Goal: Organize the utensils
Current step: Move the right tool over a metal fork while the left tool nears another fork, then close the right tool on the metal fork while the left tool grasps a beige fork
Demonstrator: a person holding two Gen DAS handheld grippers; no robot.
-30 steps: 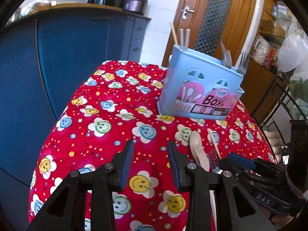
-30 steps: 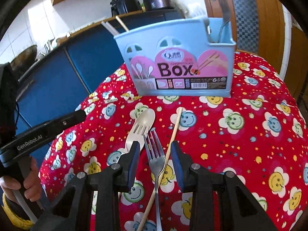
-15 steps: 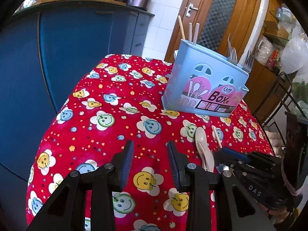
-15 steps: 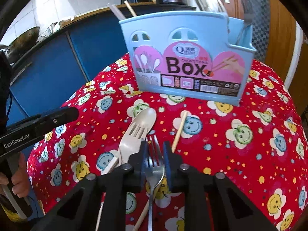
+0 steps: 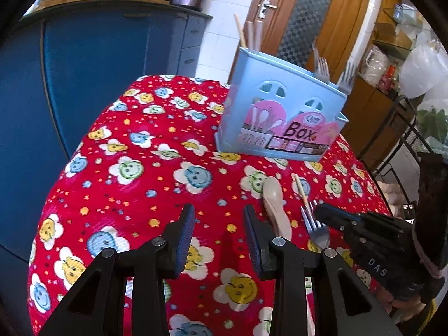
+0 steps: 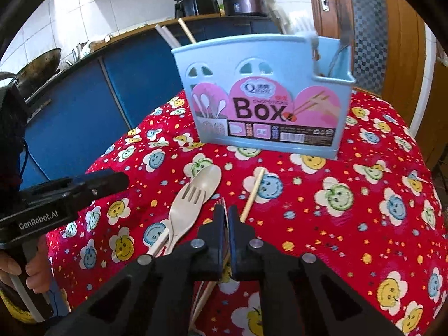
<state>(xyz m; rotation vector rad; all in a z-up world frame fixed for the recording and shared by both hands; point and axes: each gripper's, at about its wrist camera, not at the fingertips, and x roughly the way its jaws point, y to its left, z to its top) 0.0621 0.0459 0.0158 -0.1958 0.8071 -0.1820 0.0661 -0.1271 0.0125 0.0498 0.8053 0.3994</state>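
A light blue utensil box [image 6: 266,89] stands on the red smiley tablecloth [image 6: 364,210]; it also shows in the left wrist view [image 5: 282,117], holding chopsticks and forks. My right gripper [image 6: 226,210] is shut on a metal fork [image 6: 222,202], whose tines show in the left wrist view [image 5: 313,221]. A beige spoon [image 6: 207,180], a beige plastic fork [image 6: 186,204] and a wooden chopstick [image 6: 253,193] lie on the cloth beside it. My left gripper [image 5: 218,212] is open and empty above the cloth, left of the utensils.
Blue kitchen cabinets [image 5: 84,78] stand behind the table, with a wok [image 6: 39,67] and black appliances [image 6: 196,0] on the counter. A wooden door [image 5: 308,19] and a wire rack [image 5: 406,140] are to the right. The table edge drops off at left.
My right gripper has closed on the metal fork and raised it a little off the cloth. My left gripper has stayed open, drifting slightly.
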